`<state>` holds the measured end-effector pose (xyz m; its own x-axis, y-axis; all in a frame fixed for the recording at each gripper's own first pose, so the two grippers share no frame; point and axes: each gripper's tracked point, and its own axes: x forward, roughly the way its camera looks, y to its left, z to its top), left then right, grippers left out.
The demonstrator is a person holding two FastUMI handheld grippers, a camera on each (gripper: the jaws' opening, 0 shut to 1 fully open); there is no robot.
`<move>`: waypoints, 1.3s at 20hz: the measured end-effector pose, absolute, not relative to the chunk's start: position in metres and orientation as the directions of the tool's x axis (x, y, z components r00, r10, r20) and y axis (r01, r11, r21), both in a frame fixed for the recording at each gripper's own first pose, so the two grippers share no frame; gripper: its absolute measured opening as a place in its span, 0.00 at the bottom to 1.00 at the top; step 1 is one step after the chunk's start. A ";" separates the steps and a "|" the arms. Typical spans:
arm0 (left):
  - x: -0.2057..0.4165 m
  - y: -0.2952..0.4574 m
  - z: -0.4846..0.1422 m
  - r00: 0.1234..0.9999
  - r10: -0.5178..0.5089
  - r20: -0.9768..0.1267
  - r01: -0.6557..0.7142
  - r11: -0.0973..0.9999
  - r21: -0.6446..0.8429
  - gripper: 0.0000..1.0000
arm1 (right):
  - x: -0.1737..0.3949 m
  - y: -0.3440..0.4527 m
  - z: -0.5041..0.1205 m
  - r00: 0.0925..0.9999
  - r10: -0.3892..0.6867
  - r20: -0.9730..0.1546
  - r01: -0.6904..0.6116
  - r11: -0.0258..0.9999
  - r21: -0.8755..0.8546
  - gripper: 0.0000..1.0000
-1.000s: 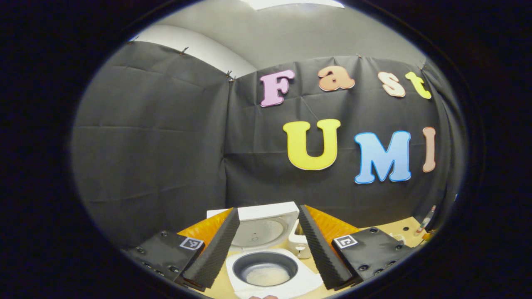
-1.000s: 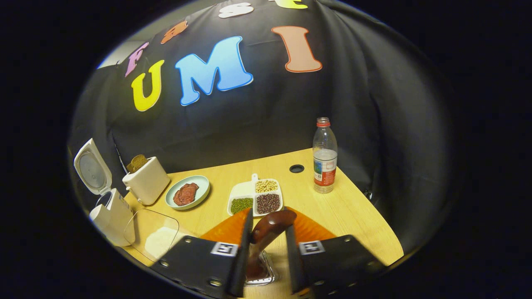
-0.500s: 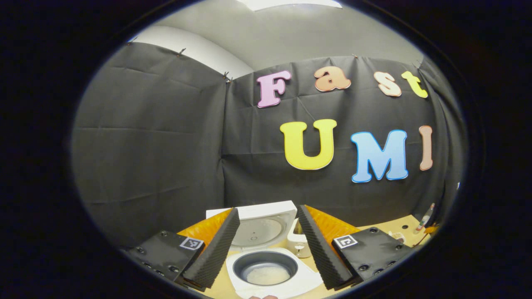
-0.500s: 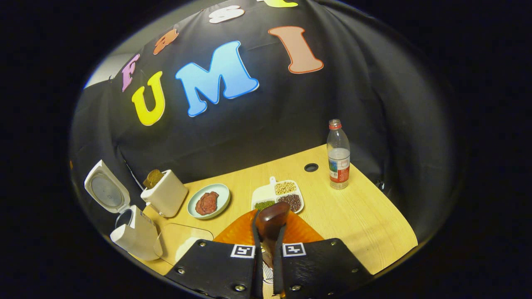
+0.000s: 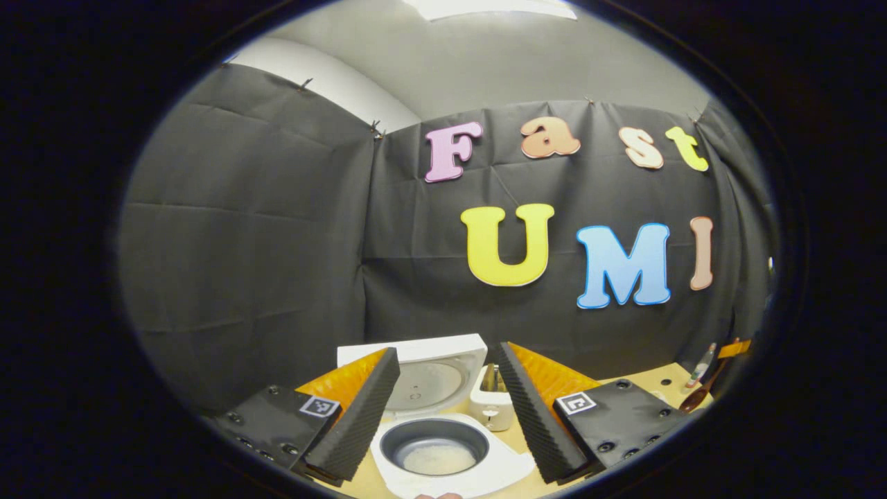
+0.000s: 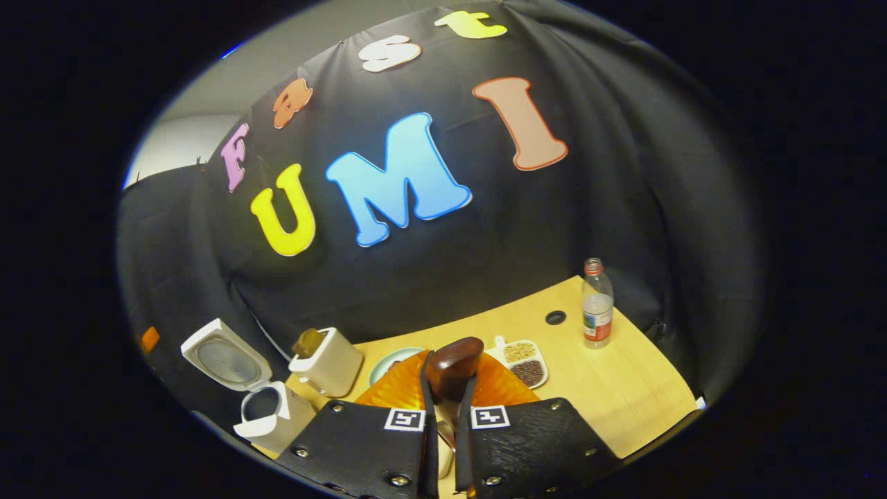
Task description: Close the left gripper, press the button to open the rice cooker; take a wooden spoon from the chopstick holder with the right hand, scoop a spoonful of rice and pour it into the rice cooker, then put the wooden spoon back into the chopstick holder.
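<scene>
The white rice cooker [image 5: 443,471] stands open just below my left gripper [image 5: 447,352], whose fingers are spread wide with nothing between them. White rice lies in its dark pot [image 5: 435,457], and the lid [image 5: 433,374] is tipped up behind. My right gripper [image 6: 449,380] is shut on the dark wooden spoon [image 6: 454,359], held high above the table with the rounded end poking up past the fingertips. The open rice cooker [image 6: 267,412] sits low at the left of the right gripper view. In the left gripper view the wooden spoon [image 5: 695,396] appears far right.
A white toaster [image 6: 326,362] holding bread stands beside the cooker. To its right are a pale plate [image 6: 391,360], a divided dish of beans [image 6: 524,362] and a water bottle [image 6: 597,305]. A cable hole [image 6: 554,317] marks the wooden table [image 6: 624,395].
My right gripper went from open around the spoon to shut on it, then rose with it, so the table looks smaller and lower. The left gripper has barely shifted.
</scene>
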<state>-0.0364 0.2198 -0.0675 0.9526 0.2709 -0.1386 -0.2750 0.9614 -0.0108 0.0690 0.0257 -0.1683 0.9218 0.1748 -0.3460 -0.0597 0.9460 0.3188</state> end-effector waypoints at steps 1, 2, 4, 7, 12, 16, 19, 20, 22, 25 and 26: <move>-0.037 0.222 -0.071 0.951 0.272 -0.148 -0.277 0.961 -0.014 1.00 | 0.071 0.040 -0.163 0.920 0.204 -0.335 -0.089 0.940 0.328 0.10; -0.038 0.225 -0.075 0.949 0.275 -0.157 -0.281 0.960 -0.019 1.00 | 0.073 0.054 -0.162 0.915 0.229 -0.331 -0.115 0.937 0.331 0.10; -0.042 0.232 -0.081 0.946 0.279 -0.168 -0.288 0.957 -0.034 1.00 | 0.080 0.078 -0.172 0.903 0.265 -0.338 -0.153 0.934 0.324 0.10; -0.048 0.237 -0.087 0.944 0.278 -0.176 -0.291 0.956 -0.049 1.00 | 0.091 0.107 -0.200 0.884 0.281 -0.374 -0.165 0.936 0.312 0.10; -0.046 0.233 -0.085 0.950 0.255 -0.179 -0.269 0.961 -0.062 0.98 | 0.095 0.148 -0.262 0.844 0.283 -0.455 -0.184 0.950 0.251 0.10; -0.045 0.224 -0.086 0.957 0.242 -0.159 -0.254 0.965 -0.060 0.98 | 0.092 0.169 -0.303 0.823 0.236 -0.516 -0.192 0.972 0.138 0.10; -0.042 0.210 -0.089 0.963 0.213 -0.167 -0.223 0.974 -0.045 1.00 | 0.087 0.181 -0.332 0.798 0.201 -0.568 -0.174 0.979 0.101 0.10; -0.043 0.208 -0.088 0.965 0.206 -0.164 -0.215 0.976 -0.041 1.00 | 0.084 0.186 -0.340 0.788 0.197 -0.583 -0.165 0.980 0.109 0.10; -0.046 0.205 -0.086 0.969 0.191 -0.157 -0.196 0.980 -0.021 0.98 | 0.080 0.196 -0.349 0.774 0.204 -0.599 -0.148 0.979 0.142 0.10; -0.051 0.205 -0.082 0.975 0.169 -0.145 -0.172 0.985 -0.009 0.98 | 0.078 0.209 -0.349 0.766 0.222 -0.603 -0.169 0.975 0.145 0.10; -0.051 0.206 -0.084 0.975 0.167 -0.145 -0.170 0.985 -0.006 1.00 | 0.078 0.211 -0.349 0.764 0.224 -0.606 -0.170 0.975 0.146 0.10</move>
<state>-0.0514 0.2058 -0.0836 0.9752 0.1674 -0.1448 -0.1700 0.9854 -0.0057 0.0779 0.2111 -0.3492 0.7637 0.2239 -0.6055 -0.1702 0.9746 0.1457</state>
